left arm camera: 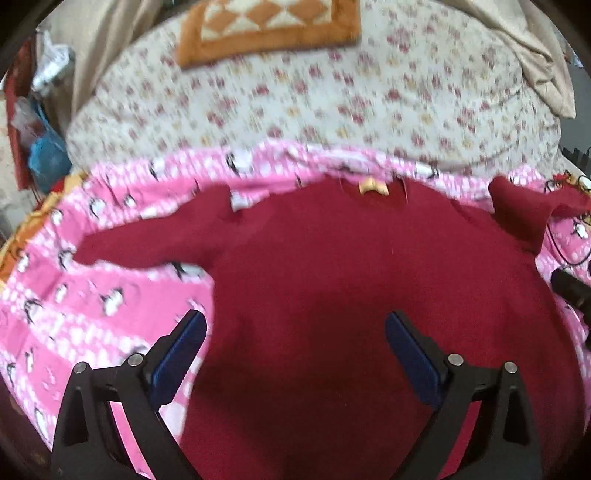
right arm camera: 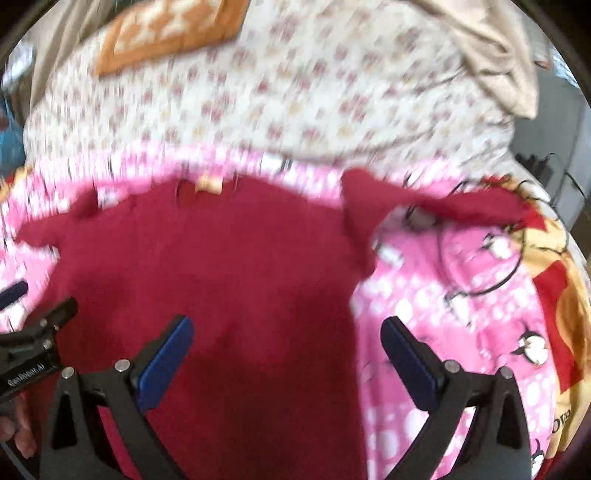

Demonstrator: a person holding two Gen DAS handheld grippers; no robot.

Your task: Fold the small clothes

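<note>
Red sweater [left arm camera: 332, 295] lies flat on the pink blanket [left arm camera: 74, 314], left gripper [left arm camera: 295, 332] and right gripper [right arm camera: 288, 336] with fingers spread empty over its hem; risk: 2 o'clock sleeve already bunched, fold goes crooked.

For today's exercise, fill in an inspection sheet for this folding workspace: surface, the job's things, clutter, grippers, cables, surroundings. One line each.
Surface: pink penguin-print blanket spread over a floral sheet.
Job's things: red top lying flat, neck label away from the cameras; left sleeve stretched out; right sleeve rumpled near the shoulder.
Clutter: orange patterned cushion at the far end.
Grippers: left gripper open above the top's lower left; right gripper open over its right edge. Neither holds cloth.
Cables: thin black cable looped on the blanket beside the right sleeve.
Surroundings: beige cloth at far right; bags at left, blurred.
</note>
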